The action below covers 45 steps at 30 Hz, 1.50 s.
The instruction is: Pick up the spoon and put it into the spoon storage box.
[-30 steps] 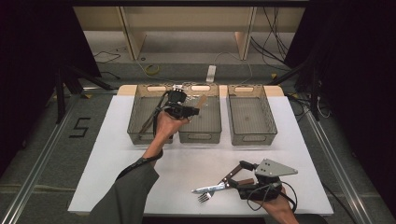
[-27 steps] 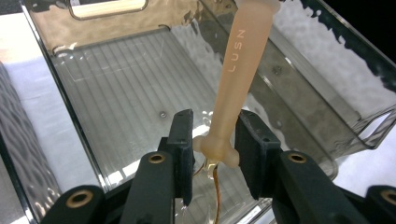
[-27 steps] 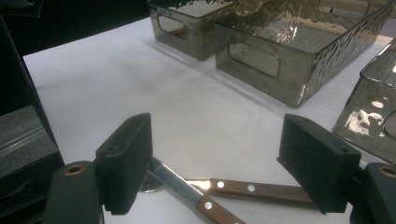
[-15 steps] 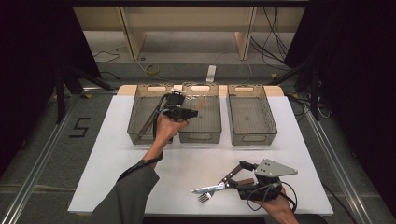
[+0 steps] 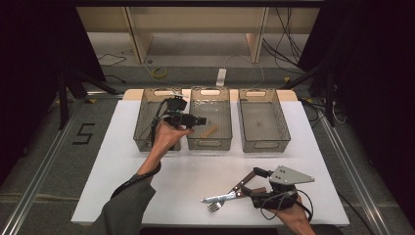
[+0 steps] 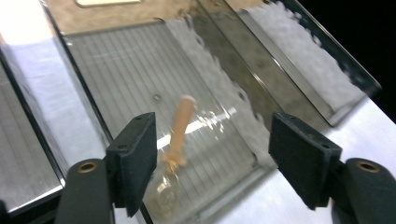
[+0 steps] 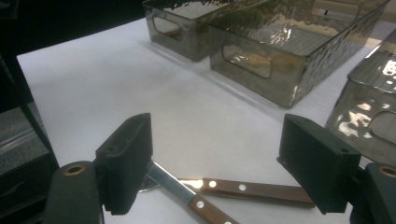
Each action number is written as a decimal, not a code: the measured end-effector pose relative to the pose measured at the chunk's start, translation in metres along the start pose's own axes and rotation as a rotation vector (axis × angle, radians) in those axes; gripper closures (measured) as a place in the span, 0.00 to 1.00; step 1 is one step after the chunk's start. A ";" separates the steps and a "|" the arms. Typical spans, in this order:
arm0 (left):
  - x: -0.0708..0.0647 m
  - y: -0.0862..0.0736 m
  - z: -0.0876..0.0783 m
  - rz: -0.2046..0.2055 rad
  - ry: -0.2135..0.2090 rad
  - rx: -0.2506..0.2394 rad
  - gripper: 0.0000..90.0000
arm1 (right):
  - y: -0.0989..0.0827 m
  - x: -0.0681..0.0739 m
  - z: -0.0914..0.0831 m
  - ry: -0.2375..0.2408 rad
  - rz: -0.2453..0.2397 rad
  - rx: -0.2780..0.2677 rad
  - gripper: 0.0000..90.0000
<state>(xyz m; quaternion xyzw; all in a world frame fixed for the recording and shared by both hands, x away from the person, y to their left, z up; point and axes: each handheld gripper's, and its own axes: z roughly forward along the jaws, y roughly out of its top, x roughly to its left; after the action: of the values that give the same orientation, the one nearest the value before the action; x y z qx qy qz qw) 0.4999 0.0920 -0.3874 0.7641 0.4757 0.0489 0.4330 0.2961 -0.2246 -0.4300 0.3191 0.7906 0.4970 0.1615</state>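
Right gripper (image 5: 247, 188): near desk (image 5: 112, 191) edge, jaws open, empty, over two wood-handled utensils, a fork (image 5: 215, 205) and a knife (image 5: 230, 194).
Left gripper (image 5: 201, 120): above middle bin (image 5: 209, 144), jaws just opened, nothing between them.
Wooden-handled spoon (image 6: 180, 135): lying in middle bin, beneath left jaws.

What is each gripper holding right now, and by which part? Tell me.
Nothing. The left gripper, jaws just opened, hangs over the wooden-handled utensil lying in the middle bin. The right gripper stands open over the knife and fork.
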 end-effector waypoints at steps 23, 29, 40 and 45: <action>-0.001 -0.068 -0.055 0.095 -0.028 -0.052 0.24 | -0.001 -0.002 0.002 0.011 0.005 0.027 0.29; 0.002 -0.081 -0.063 0.113 -0.030 -0.097 0.24 | -0.001 -0.002 0.003 0.015 0.005 0.046 0.29; -0.001 -0.109 -0.077 0.118 -0.089 -0.145 0.23 | -0.002 -0.004 0.005 0.025 0.011 0.073 0.29; -0.004 -0.117 -0.083 0.134 -0.084 -0.140 0.22 | -0.003 -0.006 0.006 0.035 0.013 0.083 0.29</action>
<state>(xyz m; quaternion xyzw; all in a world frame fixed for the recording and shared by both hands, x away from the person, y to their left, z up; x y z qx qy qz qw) 0.3773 0.1604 -0.4177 0.7633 0.4003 0.0787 0.5009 0.3027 -0.2254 -0.4354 0.3221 0.8111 0.4703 0.1310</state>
